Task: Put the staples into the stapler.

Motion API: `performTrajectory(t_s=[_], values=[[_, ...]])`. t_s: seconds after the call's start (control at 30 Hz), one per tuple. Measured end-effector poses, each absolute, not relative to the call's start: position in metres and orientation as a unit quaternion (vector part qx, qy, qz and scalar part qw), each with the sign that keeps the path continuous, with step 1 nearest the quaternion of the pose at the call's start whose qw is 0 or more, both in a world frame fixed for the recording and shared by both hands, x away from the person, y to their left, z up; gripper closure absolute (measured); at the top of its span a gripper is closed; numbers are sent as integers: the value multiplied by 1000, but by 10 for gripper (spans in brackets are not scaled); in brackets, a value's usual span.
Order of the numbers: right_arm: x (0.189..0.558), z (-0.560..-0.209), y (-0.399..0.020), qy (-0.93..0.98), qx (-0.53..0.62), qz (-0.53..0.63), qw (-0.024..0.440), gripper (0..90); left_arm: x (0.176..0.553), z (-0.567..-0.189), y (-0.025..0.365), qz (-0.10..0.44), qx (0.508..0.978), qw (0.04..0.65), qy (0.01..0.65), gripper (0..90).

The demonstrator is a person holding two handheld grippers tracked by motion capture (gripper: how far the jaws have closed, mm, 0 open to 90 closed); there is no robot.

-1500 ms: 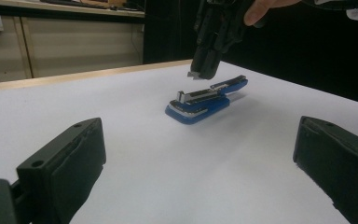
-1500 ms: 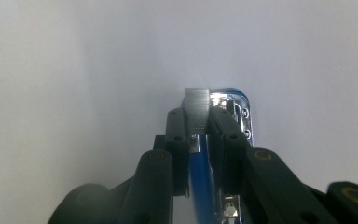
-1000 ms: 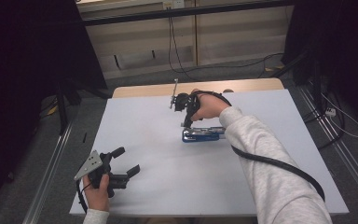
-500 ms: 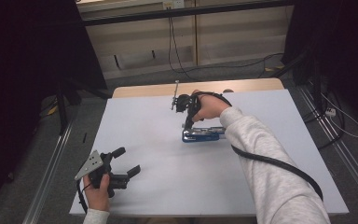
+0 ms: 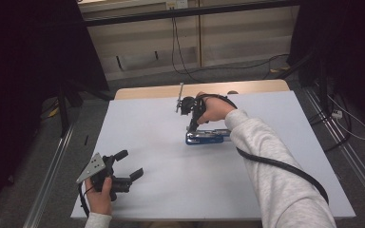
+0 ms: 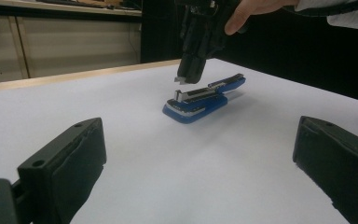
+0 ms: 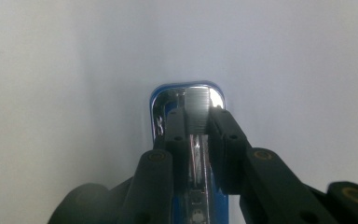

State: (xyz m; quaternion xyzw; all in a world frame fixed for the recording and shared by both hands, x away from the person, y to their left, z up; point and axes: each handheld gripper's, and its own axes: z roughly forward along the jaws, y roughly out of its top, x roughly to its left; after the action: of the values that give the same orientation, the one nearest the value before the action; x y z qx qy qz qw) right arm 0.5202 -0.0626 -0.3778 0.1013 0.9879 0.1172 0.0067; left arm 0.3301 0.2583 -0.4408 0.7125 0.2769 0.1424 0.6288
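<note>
A blue stapler [image 5: 208, 137] with a silver metal top lies flat on the white table [image 5: 171, 199], right of centre. My right gripper [image 5: 190, 127] points down over its left end, jaws drawn nearly together. In the left gripper view those jaws [image 6: 185, 79] hover a little above the stapler [image 6: 200, 100] without touching it. The right gripper view looks straight down past the right gripper [image 7: 198, 116] onto the stapler's shiny nose [image 7: 186, 98]. My left gripper [image 5: 130, 164] rests at the table's front left, wide open and holding nothing, with the stapler far ahead of my left gripper [image 6: 200, 135].
A black cable [image 5: 275, 164] trails from the right gripper across the sleeve. A bare wooden strip [image 5: 147, 90] runs along the table's far edge. Metal rails [image 5: 52, 166] flank both sides on the floor. White surface lies open between the grippers.
The right gripper has dipped slightly toward the stapler's left end. The left gripper and the stapler have stayed where they were.
</note>
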Motion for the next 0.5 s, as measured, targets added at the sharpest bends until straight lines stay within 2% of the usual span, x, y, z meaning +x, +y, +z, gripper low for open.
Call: performTrajectory(t_s=[0.5], values=[[518,-385,-65,989,92,115,6,782,330,-441,258,140,713,627,279,26]])
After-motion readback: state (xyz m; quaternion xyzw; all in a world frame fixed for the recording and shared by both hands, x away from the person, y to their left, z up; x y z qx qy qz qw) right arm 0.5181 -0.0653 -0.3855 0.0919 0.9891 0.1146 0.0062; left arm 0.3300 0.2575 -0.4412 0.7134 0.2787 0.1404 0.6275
